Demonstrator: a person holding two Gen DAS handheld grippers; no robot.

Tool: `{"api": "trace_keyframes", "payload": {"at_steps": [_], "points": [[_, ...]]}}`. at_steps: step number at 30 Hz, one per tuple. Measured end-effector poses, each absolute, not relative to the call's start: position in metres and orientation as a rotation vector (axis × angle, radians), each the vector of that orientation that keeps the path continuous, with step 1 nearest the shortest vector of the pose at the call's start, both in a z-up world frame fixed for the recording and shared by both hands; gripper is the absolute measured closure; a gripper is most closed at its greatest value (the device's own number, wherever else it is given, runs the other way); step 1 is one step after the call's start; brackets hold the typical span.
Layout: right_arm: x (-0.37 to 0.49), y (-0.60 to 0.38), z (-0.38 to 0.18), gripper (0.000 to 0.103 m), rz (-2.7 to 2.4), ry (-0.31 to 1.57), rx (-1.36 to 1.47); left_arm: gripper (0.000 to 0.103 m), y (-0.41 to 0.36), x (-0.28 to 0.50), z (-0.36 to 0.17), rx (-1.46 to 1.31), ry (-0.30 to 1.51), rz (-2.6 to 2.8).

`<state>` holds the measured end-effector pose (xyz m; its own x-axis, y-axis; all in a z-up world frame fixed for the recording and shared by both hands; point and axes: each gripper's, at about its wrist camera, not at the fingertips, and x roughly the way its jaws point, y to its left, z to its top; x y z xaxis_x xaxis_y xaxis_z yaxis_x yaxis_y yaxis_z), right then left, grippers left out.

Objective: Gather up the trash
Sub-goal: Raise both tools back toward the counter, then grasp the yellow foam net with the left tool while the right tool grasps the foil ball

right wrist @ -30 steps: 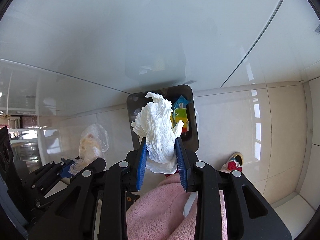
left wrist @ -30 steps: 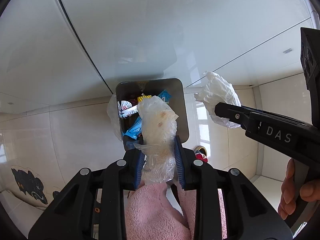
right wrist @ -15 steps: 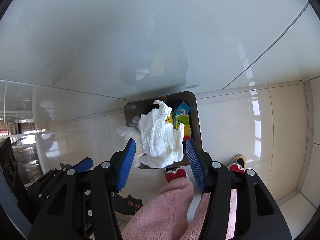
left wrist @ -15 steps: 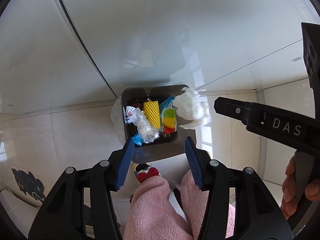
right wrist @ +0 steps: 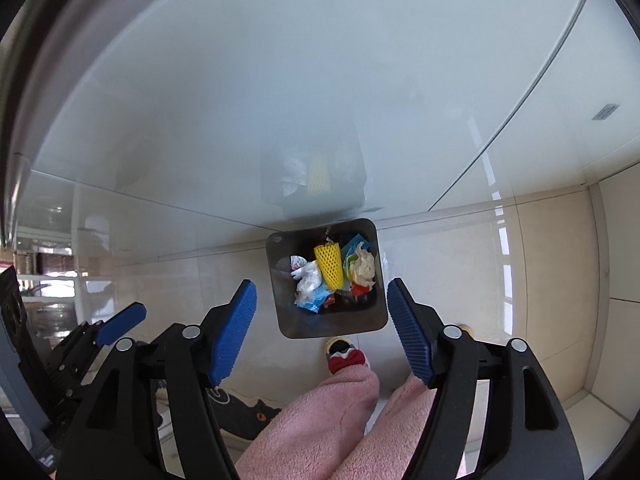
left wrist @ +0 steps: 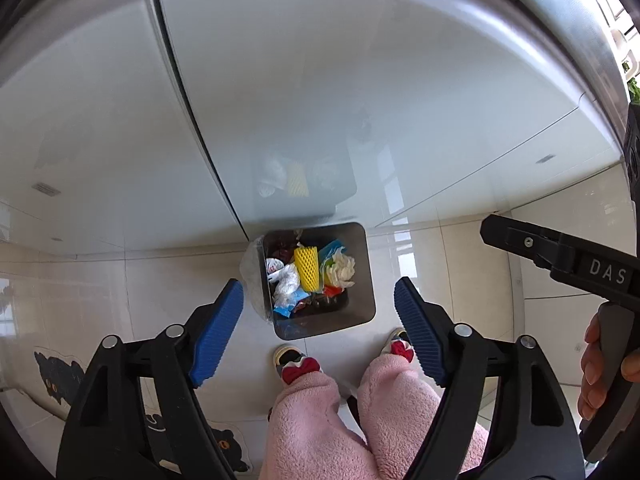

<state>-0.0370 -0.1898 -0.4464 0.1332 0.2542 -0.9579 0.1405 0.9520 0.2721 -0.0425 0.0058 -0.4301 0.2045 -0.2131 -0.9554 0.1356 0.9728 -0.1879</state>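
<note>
A dark square trash bin (left wrist: 362,312) (right wrist: 376,320) stands on the floor below both grippers. It holds a yellow foam net (left wrist: 307,268) (right wrist: 329,269), a crumpled white tissue (left wrist: 343,272) (right wrist: 363,267), a clear plastic bag (left wrist: 287,286) (right wrist: 309,283) and coloured wrappers. My left gripper (left wrist: 319,312) is open and empty high above the bin. My right gripper (right wrist: 322,312) is open and empty above it too; it also shows in the left wrist view (left wrist: 560,256).
White glossy cabinet fronts (left wrist: 280,100) rise behind the bin. The floor is beige tile (left wrist: 460,264). The person's pink-trousered legs (left wrist: 312,420) and slippers (left wrist: 296,364) stand just in front of the bin. A black cat mat (left wrist: 56,368) lies at the left.
Both grippers opened and dropped their loads: the plastic bag and the white tissue fell into the bin. Both grippers have risen, so the bin looks smaller.
</note>
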Motion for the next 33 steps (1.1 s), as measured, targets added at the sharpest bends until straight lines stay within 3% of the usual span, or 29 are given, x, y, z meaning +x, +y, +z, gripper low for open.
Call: {"api": "trace_keyframes", "payload": {"at_steps": [3,9,20,33], "points": [[-0.043,-0.202,-0.403,0.013,0.069,1.374,0.31,0.017,0.008,-0.042,-0.389,-0.078,1.269,-0.256],[-0.051,-0.217,-0.32,0.004,0.037,1.216,0.306,0.011,0.007,-0.03,-0.317,-0.067,1.143,-0.286],[-0.004,-0.24,-0.239,0.004,0.058,1.007,0.312,0.01,0.005,0.026,-0.24,-0.047,0.995,-0.242],[0.127,-0.237,-0.219,0.01,0.172,0.958,0.272,0.011,-0.006,0.142,-0.218,-0.083,0.935,-0.132]]}}
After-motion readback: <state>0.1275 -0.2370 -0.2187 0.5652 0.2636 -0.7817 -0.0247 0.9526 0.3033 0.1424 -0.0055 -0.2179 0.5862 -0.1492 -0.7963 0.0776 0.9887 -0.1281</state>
